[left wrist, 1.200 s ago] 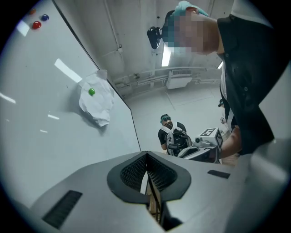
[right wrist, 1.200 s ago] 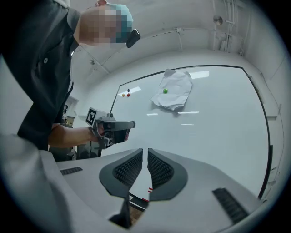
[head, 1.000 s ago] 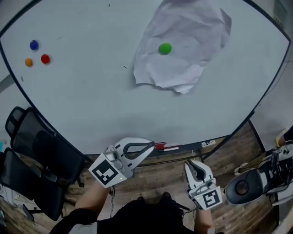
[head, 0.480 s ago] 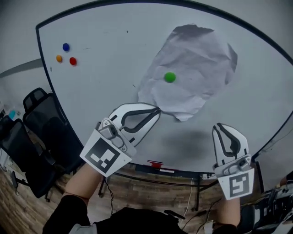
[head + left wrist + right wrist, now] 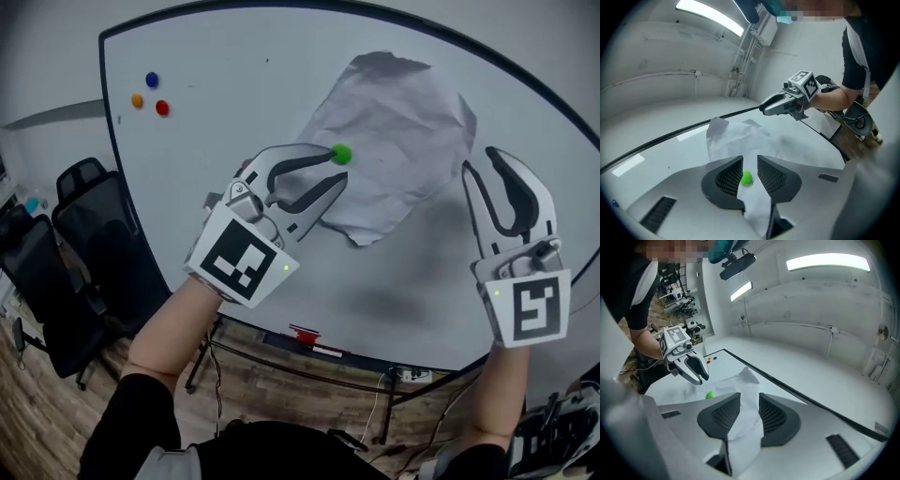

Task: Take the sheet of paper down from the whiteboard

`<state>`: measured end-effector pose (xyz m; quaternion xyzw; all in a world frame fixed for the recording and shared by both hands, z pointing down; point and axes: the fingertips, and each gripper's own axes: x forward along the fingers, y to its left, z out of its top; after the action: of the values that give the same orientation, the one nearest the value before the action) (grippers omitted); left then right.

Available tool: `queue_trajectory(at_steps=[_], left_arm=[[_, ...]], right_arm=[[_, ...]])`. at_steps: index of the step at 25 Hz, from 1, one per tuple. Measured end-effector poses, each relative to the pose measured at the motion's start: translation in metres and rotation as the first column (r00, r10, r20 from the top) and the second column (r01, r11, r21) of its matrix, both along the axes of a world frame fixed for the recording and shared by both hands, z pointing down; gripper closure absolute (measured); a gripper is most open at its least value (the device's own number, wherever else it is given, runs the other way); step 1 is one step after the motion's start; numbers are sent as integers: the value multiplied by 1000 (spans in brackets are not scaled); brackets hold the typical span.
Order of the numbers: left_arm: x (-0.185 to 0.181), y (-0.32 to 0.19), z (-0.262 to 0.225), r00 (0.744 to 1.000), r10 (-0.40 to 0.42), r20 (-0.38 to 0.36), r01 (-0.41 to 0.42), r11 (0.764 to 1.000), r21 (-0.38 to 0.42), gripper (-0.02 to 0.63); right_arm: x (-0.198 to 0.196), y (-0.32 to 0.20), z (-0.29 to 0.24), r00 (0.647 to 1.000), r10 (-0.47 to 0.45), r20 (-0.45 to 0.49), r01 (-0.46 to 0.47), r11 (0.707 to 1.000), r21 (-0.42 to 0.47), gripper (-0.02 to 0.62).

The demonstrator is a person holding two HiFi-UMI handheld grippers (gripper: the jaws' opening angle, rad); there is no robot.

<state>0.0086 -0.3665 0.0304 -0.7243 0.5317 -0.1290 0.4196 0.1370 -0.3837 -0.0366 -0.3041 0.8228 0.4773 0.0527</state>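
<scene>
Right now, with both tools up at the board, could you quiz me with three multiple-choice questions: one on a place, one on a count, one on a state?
1. Where is the green magnet?
A. on the sheet of paper
B. on bare board, clear of the sheet
C. on the board's black frame

2. How many small magnets sit near the upper left corner of the whiteboard?
A. one
B. three
C. five

3. How do the jaws of the left gripper stand?
A. shut on the paper
B. apart
C. shut on nothing

Answers:
1. A, it sits on the crumpled sheet.
2. B, one is blue, one orange and one red.
3. B, the jaws have just been opening, and the magnet shows in the gap with neither pad pressing it.
</scene>
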Motion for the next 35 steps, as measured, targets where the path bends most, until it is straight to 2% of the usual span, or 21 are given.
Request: queue_trajectory(at_steps=[3, 10, 15, 23, 32, 35], left_arm=[[-2, -14, 0, 999, -38, 10, 38, 999, 5, 488], [-10, -48, 2, 981, -173, 81, 175, 985, -7, 463], [-12, -63, 7, 980, -184, 73, 189, 980, -55, 460], [-14, -66, 7, 968, -230, 96, 235, 971, -38, 460], [-15, -69, 6, 964, -245, 103, 251, 967, -48, 471], [-14, -68, 7, 961, -252, 115, 259, 965, -46, 472]], right_arm=[[5, -11, -9, 999, 34, -7, -33, 999, 25, 461], [-6, -25, -18, 998, 41, -49, -43, 997, -57, 410], [-6, -41, -18, 995, 70, -73, -73, 997, -39, 410], [-9, -51, -21, 992, 94, -81, -99, 994, -53, 410], [-15, -81, -11, 984, 118, -133, -134, 984, -116, 412], [-14, -87, -9, 984, 127, -128, -143, 981, -128, 452]])
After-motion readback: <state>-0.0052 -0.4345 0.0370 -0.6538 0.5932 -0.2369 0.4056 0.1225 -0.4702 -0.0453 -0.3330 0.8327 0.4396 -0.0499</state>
